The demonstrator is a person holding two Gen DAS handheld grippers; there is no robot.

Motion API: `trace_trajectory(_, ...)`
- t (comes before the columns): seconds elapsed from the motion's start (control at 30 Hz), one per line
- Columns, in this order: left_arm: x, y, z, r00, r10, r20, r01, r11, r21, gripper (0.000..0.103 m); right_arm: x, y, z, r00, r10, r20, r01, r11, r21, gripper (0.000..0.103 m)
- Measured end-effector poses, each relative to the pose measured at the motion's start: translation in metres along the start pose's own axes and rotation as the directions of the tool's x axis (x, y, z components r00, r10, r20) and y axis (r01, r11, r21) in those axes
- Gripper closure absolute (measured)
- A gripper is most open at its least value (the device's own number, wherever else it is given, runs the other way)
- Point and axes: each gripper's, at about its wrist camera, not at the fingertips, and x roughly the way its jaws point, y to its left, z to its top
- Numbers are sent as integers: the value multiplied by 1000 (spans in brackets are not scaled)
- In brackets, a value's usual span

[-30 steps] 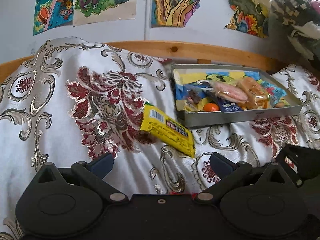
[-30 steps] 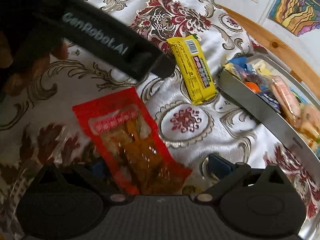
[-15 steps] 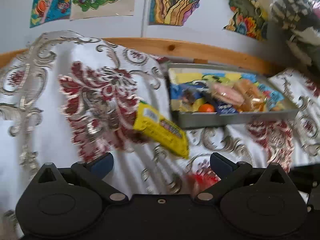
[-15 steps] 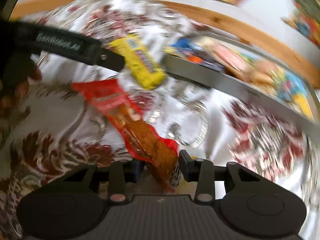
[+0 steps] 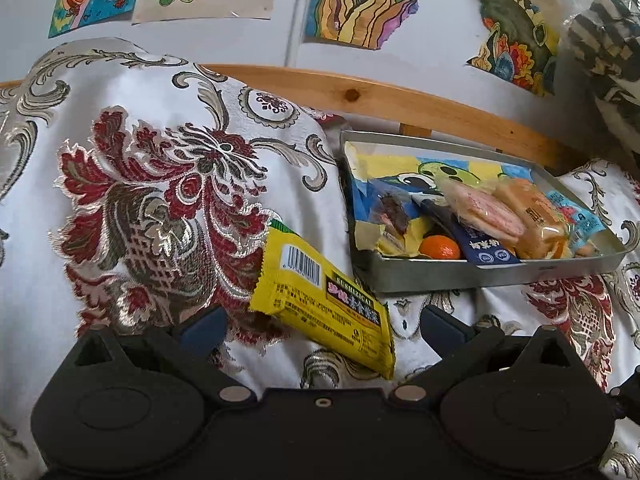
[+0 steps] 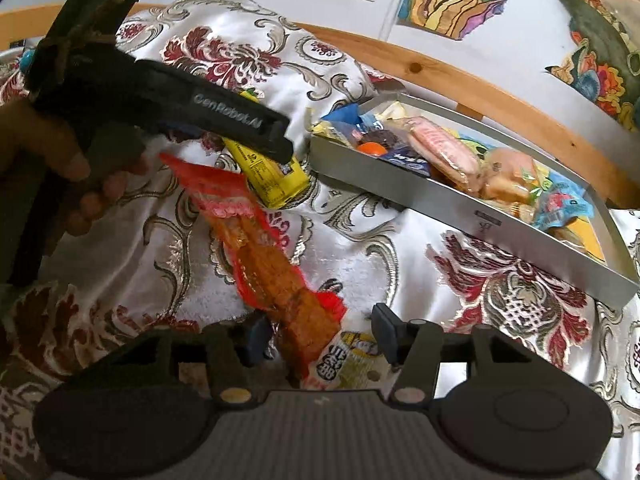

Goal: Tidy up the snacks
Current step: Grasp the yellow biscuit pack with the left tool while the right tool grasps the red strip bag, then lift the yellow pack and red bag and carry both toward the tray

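Observation:
A yellow snack bar (image 5: 320, 296) lies on the flowered cloth, its near end between the spread fingers of my open left gripper (image 5: 320, 326). My right gripper (image 6: 322, 336) is shut on a red packet (image 6: 272, 264) of brown snack, which sticks forward above the cloth. The yellow bar (image 6: 276, 180) shows beyond it, partly hidden by the left tool's black side bar (image 6: 224, 116). A grey metal tray (image 5: 480, 276) to the right holds several wrapped snacks and a small orange (image 5: 440, 248).
A hand (image 6: 60, 152) grips the left tool at the left edge. The tray's near wall (image 6: 440, 204) runs diagonally to the right. A wooden rail (image 5: 400, 100) and a wall with coloured drawings lie behind. The cloth (image 5: 160, 180) bulges at the left.
The right gripper closed on the red packet and raised it off the cloth. The left gripper moved forward, so the yellow bar now lies between its fingers.

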Motion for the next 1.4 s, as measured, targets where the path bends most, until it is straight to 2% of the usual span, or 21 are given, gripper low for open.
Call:
trace_trajectory(0.13,1,0,-1,1000,-15,21,15,999,-36,1,5,6,-2,1000,-9,-8,9,1000,-6,40)
trace_trajectory(0.23,-2,-3,-3,997,-47,55,51,997,-66,7,5,5,1,1000,-14,-13,14,1000,3,39)
trace_trajectory(0.3,-4,-8,-3,994,-77,73,81,995,-60,13,5,3,3,1000,-21,-3,21,1000,9,41)
trace_trajectory(0.4,-7,-12,0,990,-97,106,102,993,-50,20,1,3,7,998,-55,26,54,998,13,49)
trace_trajectory(0.5,-4,-12,3,992,-62,107,71,995,-76,33,1,5,12,996,-83,36,82,997,15,60)
trace_trajectory(0.53,-2,-10,3,993,-55,100,65,993,-96,40,3,5,14,995,-91,30,91,996,12,67)
trace_trajectory(0.57,0,-7,4,994,-54,93,64,991,-114,47,4,6,14,995,-94,25,94,996,9,69)
trace_trajectory(0.6,2,-6,4,995,-46,85,57,990,-127,51,5,6,15,995,-94,21,94,996,9,69)
trace_trajectory(0.67,6,-3,4,998,-23,64,32,990,-138,64,4,3,15,997,-76,8,76,997,33,70)
trace_trajectory(0.77,8,2,2,998,-11,54,20,987,-157,75,0,-5,17,998,-63,-6,63,994,85,70)
trace_trajectory(0.93,3,3,4,999,-32,38,39,980,-193,84,-18,-14,18,997,-80,-2,79,985,150,71)
trace_trajectory(1.13,-20,-14,5,997,-62,55,70,984,-164,93,-44,-21,12,998,-65,-6,65,968,243,71)
trace_trajectory(1.27,-38,-29,1,997,-27,69,35,992,-121,93,-59,-16,3,998,-66,-7,65,964,259,71)
trace_trajectory(1.4,-55,-35,-3,997,-3,80,12,993,-118,93,-73,-11,-2,998,-65,9,60,961,269,71)
